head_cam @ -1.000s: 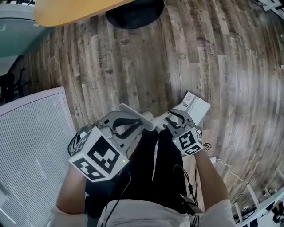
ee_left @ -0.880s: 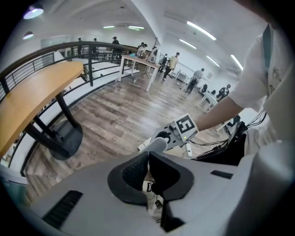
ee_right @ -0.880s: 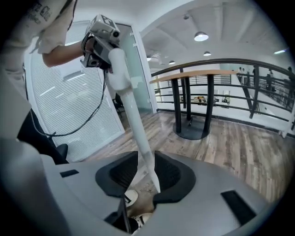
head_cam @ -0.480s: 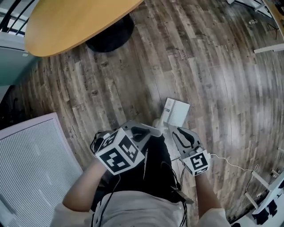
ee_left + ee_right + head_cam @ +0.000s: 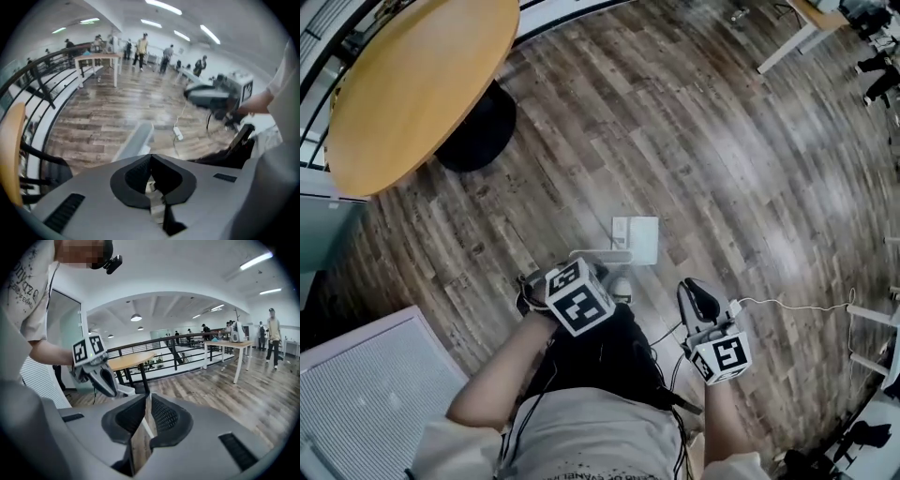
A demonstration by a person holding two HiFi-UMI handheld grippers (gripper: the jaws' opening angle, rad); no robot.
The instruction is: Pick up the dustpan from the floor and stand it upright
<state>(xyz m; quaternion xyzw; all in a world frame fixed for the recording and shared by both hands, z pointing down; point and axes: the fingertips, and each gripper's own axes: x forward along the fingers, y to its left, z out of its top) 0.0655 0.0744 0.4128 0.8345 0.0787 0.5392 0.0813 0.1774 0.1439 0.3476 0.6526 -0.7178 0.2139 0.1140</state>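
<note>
Drawn back from the dustpan (image 5: 637, 240), the right claw (image 5: 146, 397) was closing on nothing; the left claw (image 5: 151, 158) stayed clamped on its handle, pan just ahead of the person's shoe (image 5: 622, 287).

pale grey dustpan (image 5: 635, 239), pan end down

Open wooden floor (image 5: 722, 141) is extending ahead; the round table (image 5: 412, 84) and ribbed panel (image 5: 366, 394) are blocking the left side.
</note>
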